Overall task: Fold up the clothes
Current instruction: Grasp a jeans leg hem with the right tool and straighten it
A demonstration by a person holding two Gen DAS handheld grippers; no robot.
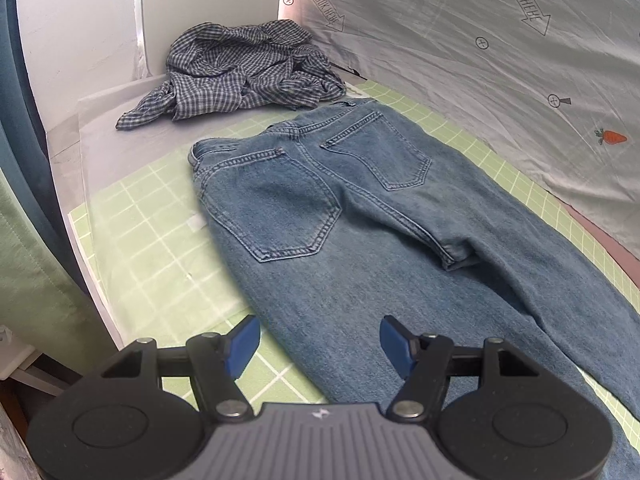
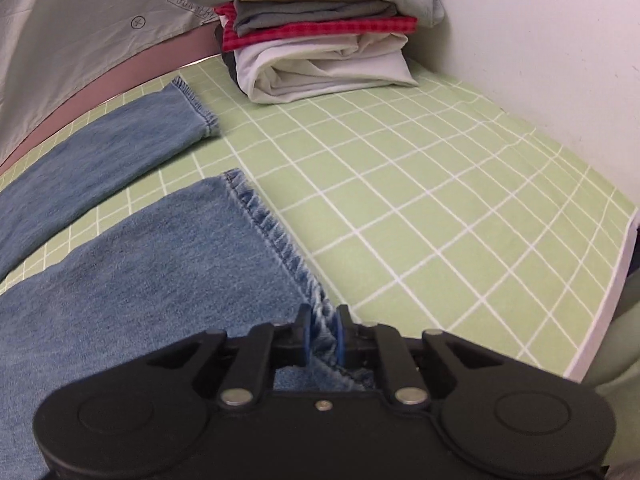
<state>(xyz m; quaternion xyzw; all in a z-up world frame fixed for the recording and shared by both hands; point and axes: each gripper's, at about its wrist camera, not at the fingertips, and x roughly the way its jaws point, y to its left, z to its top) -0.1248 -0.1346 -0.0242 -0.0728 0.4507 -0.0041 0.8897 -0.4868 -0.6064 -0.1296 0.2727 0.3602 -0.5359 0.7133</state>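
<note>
Showing mid-blue denim jeans (image 1: 360,216) with paler stitching, lying on a light green cloth (image 2: 420,208) gridded in white lines. Showing a blue-and-white checked shirt (image 1: 240,72) beside a pale grey sheet (image 1: 500,80) printed with orange carrots and outlined arrows. Showing a stack of folded clothes (image 2: 320,28) layering grey, red check and white, and blue pads (image 1: 242,344) on black grippers.

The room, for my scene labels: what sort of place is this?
Probably a home laundry-folding spot: blue denim jeans spread on a green grid-checked table cover, a stack of folded clothes, and a crumpled blue checked shirt.
</note>
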